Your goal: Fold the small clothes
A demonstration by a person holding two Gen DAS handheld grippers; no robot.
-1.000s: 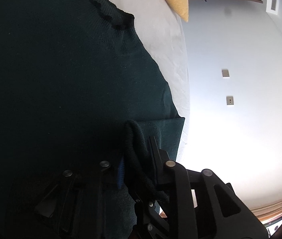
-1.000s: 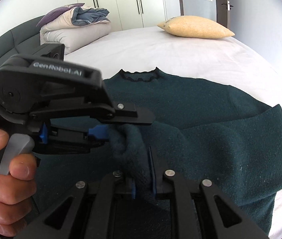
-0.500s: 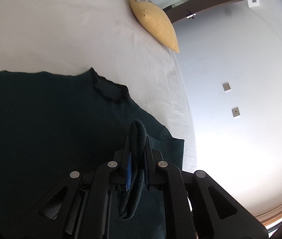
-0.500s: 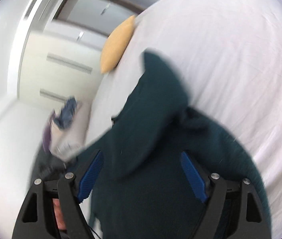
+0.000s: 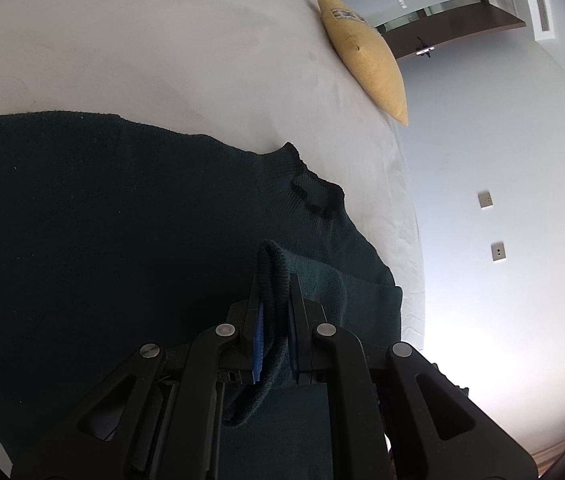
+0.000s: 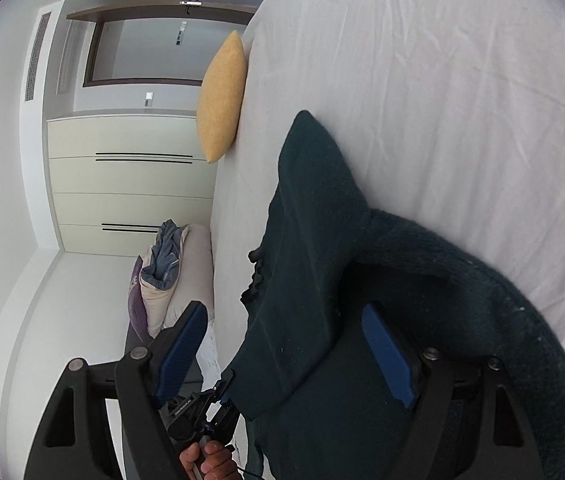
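A dark green knit sweater [image 5: 102, 240] lies on the white bed [image 5: 142, 40], its black-trimmed collar [image 5: 314, 196] toward the yellow pillow. My left gripper [image 5: 274, 292] is shut on the ribbed cuff [image 5: 272, 264] of one sleeve, lifted over the sweater's body. In the right wrist view the sweater [image 6: 314, 260] lies ahead and the folded sleeve [image 6: 462, 280] curves to the right. My right gripper [image 6: 282, 340] is open with blue pads wide apart, over the sweater. The left gripper [image 6: 226, 396] shows low in that view, pinching fabric.
A yellow pillow [image 5: 366, 52] lies at the bed's far edge, also in the right wrist view [image 6: 222, 96]. A pile of folded bedding [image 6: 162, 264] sits beside the bed. Cream wardrobes [image 6: 122, 184] and a door [image 6: 162, 48] stand beyond. A white wall [image 5: 502, 220] borders the bed.
My right gripper let go of the cuff, opened wide and turned sideways over the sweater. My left gripper keeps the cuff and has drawn back, so more of the bed and the pillow show.
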